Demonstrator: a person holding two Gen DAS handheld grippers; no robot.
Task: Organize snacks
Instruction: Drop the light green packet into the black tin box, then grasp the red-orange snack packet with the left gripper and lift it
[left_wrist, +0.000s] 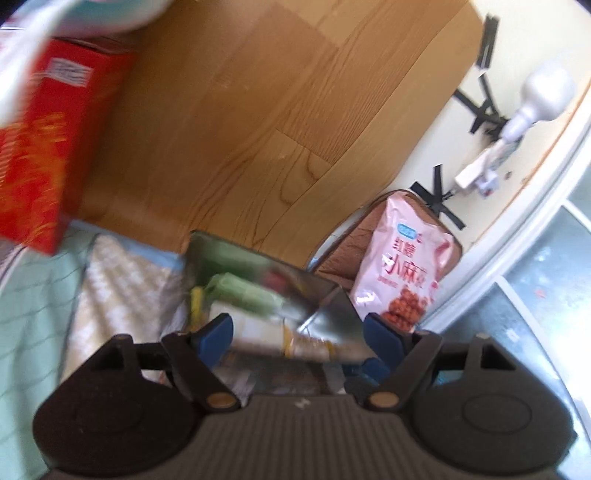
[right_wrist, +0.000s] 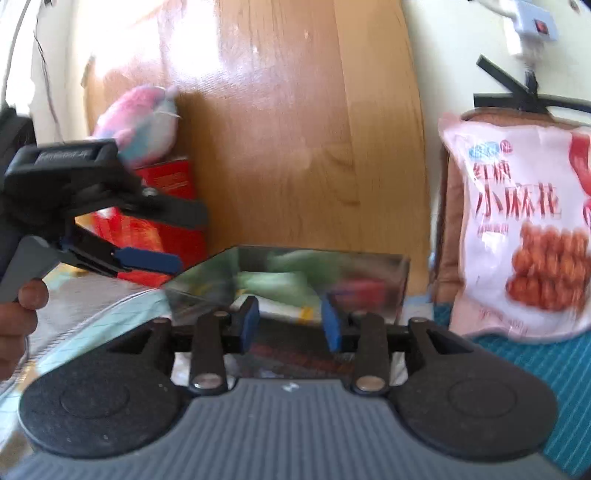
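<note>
**Both grippers over the clear snack bin, nothing held**

Far left: red box (left_wrist: 33, 147) standing on the bedding, plush toy (right_wrist: 142, 123) on top of it. Left gripper (left_wrist: 301, 332) has its jaws spread wide and empty; clear bin (left_wrist: 325, 299) sits directly below and ahead of the tips, with a green packet (left_wrist: 243, 295) inside. Contents are motion-blurred, so I can't ID the rest. Right gripper (right_wrist: 290, 323) is part-open, empty, hovering over the same bin's near edge. Far right: pink snack bag (right_wrist: 517, 229) upright, outside the bin, well clear of both grippers.
</note>
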